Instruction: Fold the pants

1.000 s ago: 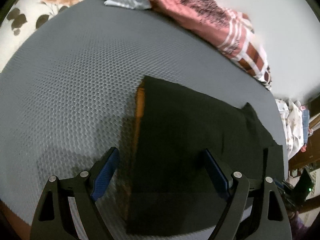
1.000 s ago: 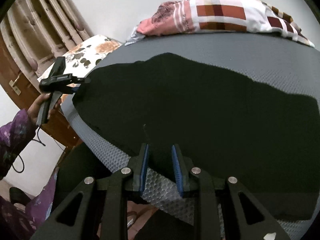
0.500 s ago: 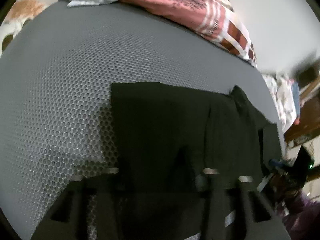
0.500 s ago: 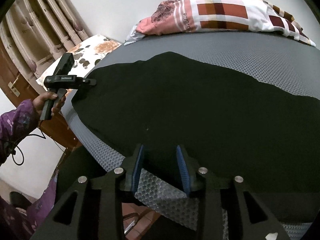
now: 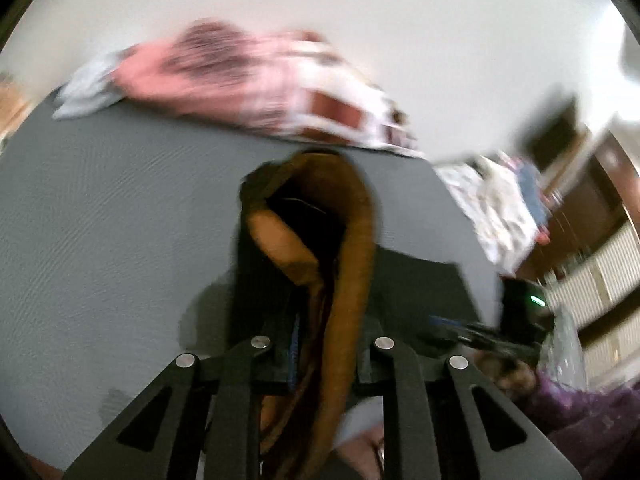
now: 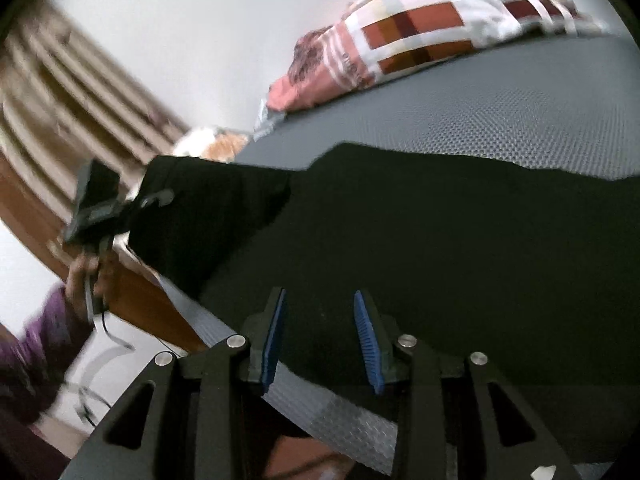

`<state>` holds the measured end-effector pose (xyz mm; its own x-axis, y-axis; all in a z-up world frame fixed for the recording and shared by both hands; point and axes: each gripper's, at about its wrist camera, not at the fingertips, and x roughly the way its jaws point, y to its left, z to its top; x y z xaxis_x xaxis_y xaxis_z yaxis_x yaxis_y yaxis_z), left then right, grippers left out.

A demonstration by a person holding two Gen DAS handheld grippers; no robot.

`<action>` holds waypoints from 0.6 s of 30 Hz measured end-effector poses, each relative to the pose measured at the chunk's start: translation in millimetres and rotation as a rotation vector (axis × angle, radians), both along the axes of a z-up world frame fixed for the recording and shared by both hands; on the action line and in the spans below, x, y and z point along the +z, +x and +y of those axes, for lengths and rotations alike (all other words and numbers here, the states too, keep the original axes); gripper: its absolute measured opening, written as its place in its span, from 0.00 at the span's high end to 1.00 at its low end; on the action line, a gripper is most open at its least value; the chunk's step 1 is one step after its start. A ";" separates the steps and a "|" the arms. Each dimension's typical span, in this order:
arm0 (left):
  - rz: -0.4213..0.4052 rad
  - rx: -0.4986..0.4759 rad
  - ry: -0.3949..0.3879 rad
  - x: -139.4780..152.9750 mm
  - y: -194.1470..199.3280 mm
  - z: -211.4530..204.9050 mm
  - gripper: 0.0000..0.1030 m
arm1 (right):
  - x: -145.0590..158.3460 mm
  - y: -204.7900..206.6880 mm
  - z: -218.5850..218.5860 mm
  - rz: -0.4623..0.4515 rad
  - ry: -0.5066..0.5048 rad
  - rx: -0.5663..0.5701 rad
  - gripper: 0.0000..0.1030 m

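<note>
Black pants (image 6: pixel 420 240) with a brown inner waistband lie spread across the grey honeycomb-textured mattress (image 6: pixel 520 120), one single garment, most of it flat while one end is lifted off the surface. That raised end hangs bunched from the left gripper (image 5: pixel 324 344), whose two fingers are closed tight on the fabric, the brown lining (image 5: pixel 352 248) looping up in front of its lens; the view there is blurred. From the other side the same tool (image 6: pixel 104 208) shows in a hand, the cloth draped from it past the mattress edge. The right gripper (image 6: pixel 320 336) sits low over the near hem with its two blue-padded fingers (image 6: pixel 366 332) parted and nothing between them but the dark cloth lying beneath. At the far edge rests one pink and brick-checked bundle of bedding (image 6: pixel 420 32), one pale striped cloth (image 5: pixel 88 92) beside it, and one floral pillow (image 6: pixel 216 144).
</note>
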<state>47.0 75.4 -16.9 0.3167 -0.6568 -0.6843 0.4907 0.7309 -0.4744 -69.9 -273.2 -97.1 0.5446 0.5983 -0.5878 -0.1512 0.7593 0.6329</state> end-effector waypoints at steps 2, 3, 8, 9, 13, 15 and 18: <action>0.000 -0.059 -0.048 14.5 -11.1 -40.7 0.82 | -4.8 2.5 -16.9 0.017 0.112 -0.050 0.66; 0.010 -0.099 -0.071 18.0 -14.5 -68.3 0.82 | -8.1 2.0 -27.4 0.028 0.176 -0.080 0.65; 0.102 -0.228 -0.158 -4.6 -17.8 -185.6 0.81 | -22.7 -9.9 -79.7 0.078 0.439 -0.209 0.54; 0.111 -0.240 -0.142 -14.2 -18.3 -205.4 0.80 | -24.0 -11.8 -88.3 0.085 0.477 -0.224 0.50; 0.133 -0.261 -0.118 -37.6 -17.6 -247.1 0.73 | -35.4 -18.0 -112.5 0.152 0.538 -0.271 0.47; 0.154 -0.246 -0.137 -34.4 -14.7 -249.0 0.54 | -39.4 -19.8 -118.9 0.149 0.591 -0.261 0.47; 0.197 -0.246 -0.223 -26.0 -8.0 -242.7 0.20 | -32.5 -16.5 -123.6 0.142 0.566 -0.256 0.47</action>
<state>39.0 -167.3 -42.9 0.0081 -0.8366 -0.5478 0.5219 0.4708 -0.7113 -86.4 -396.8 -129.6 0.6517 0.6984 -0.2957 0.1057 0.3024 0.9473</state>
